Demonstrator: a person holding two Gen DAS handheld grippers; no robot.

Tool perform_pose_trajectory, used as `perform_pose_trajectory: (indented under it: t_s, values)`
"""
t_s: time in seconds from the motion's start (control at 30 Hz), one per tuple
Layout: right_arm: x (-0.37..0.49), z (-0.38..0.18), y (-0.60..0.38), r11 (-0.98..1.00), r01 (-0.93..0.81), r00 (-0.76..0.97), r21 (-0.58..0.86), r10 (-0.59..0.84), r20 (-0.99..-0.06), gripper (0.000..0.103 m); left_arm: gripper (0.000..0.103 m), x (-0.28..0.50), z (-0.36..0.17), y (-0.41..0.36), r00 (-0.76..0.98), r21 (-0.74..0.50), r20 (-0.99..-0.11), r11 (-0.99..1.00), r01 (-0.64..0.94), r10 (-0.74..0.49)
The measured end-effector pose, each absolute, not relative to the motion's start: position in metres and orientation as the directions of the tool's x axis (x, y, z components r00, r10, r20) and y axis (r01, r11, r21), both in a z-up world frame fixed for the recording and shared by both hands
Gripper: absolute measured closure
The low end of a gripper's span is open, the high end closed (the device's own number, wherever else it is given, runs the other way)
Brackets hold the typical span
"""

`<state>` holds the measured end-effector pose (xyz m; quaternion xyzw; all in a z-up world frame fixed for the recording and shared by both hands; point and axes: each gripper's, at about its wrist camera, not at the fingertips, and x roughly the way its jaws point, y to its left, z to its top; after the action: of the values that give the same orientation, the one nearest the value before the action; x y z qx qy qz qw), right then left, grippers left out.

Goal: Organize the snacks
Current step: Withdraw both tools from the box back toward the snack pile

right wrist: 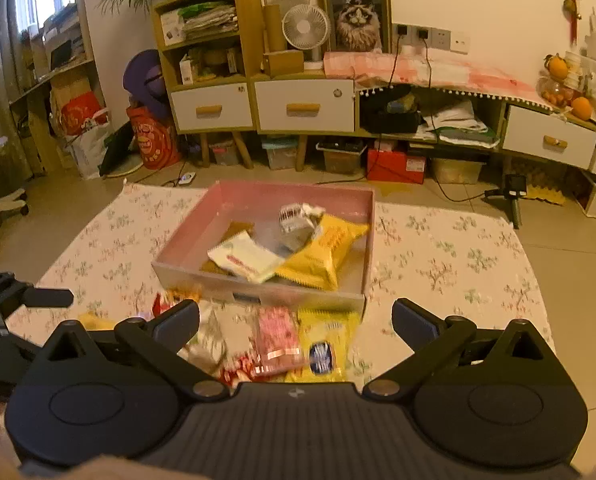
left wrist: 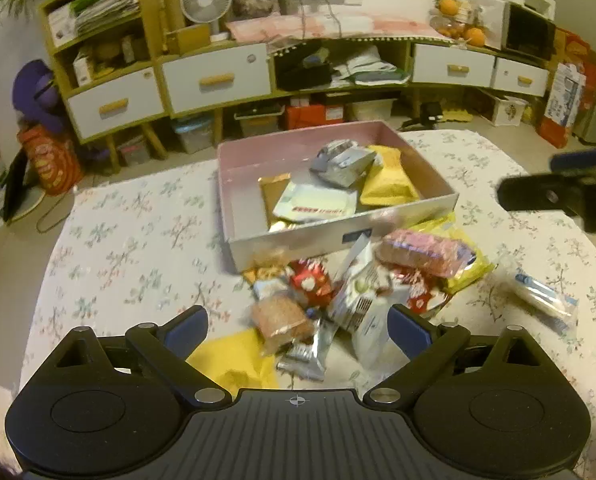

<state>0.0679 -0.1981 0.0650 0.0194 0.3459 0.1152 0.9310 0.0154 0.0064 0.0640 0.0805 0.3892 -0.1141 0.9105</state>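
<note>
A pink box stands on the floral tablecloth and holds several snack packs, among them a yellow bag and a white pack. A pile of loose snacks lies in front of the box, with a pink pack on a yellow pack. My left gripper is open and empty over the near side of the pile. My right gripper is open and empty above the pink pack; it also shows in the left wrist view.
A clear pack with blue print lies alone on the cloth to the right. A yellow pack lies by my left finger. Behind the table stand a low cabinet with white drawers, storage boxes and a fan.
</note>
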Motion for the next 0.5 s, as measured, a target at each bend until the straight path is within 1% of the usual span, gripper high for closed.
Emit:
perform_pose_trajectory:
  t_s: [0.13,0.27,0.33,0.5]
  values:
    - [0.057,0.051,-0.199,0.975,-0.204,0.730,0.091,0.214,-0.650,0.000,0.005,0.009,0.054,0.016,0.676,0.045,-0.725,0.971,0.236,-0.131]
    - [0.044,0.034,-0.207,0.978,-0.188,0.725,0.092,0.202,-0.659,0.000,0.005,0.002,0.047,0.029,0.702,0.073,-0.705,0.974,0.214,-0.101]
    - [0.040,0.030,-0.209,0.976,-0.202,0.711,0.085,0.205,-0.673,0.000,0.005,-0.001,0.044,0.038,0.709,0.067,-0.699,0.978,0.195,-0.094]
    - [0.030,0.021,-0.219,0.980,-0.191,0.723,0.063,0.184,-0.665,0.000,0.005,-0.004,0.036,0.057,0.719,0.074,-0.690,0.981,0.179,-0.079]
